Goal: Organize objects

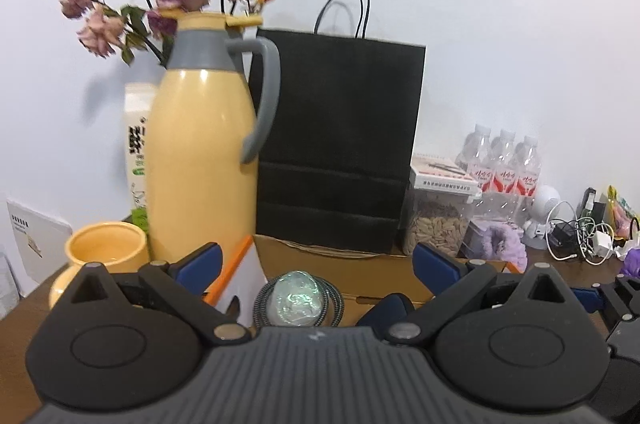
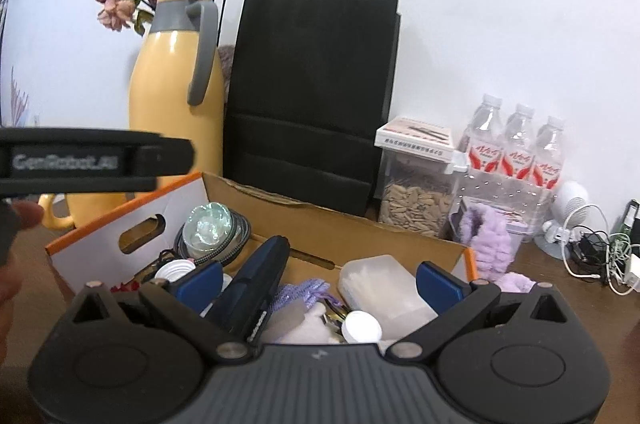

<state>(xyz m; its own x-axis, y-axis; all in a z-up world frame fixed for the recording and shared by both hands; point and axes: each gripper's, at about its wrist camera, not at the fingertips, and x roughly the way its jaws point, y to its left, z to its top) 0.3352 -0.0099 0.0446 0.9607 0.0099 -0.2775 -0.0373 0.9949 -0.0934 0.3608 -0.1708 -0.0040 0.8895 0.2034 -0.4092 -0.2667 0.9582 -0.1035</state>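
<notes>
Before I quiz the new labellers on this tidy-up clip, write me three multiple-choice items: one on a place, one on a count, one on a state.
1. Where does the black paper bag stand?
A. behind the cardboard box
B. inside the box
C. left of the yellow jug

2. How many red-labelled water bottles stand side by side?
A. two
B. three
C. five

3. How is the right gripper?
A. shut on a bottle
B. shut on nothing
C. open, holding nothing

Key: 1 A, the bag rises past the box's far wall. 2 B, three caps show. 3 C, its blue fingers stand wide apart over the box.
</notes>
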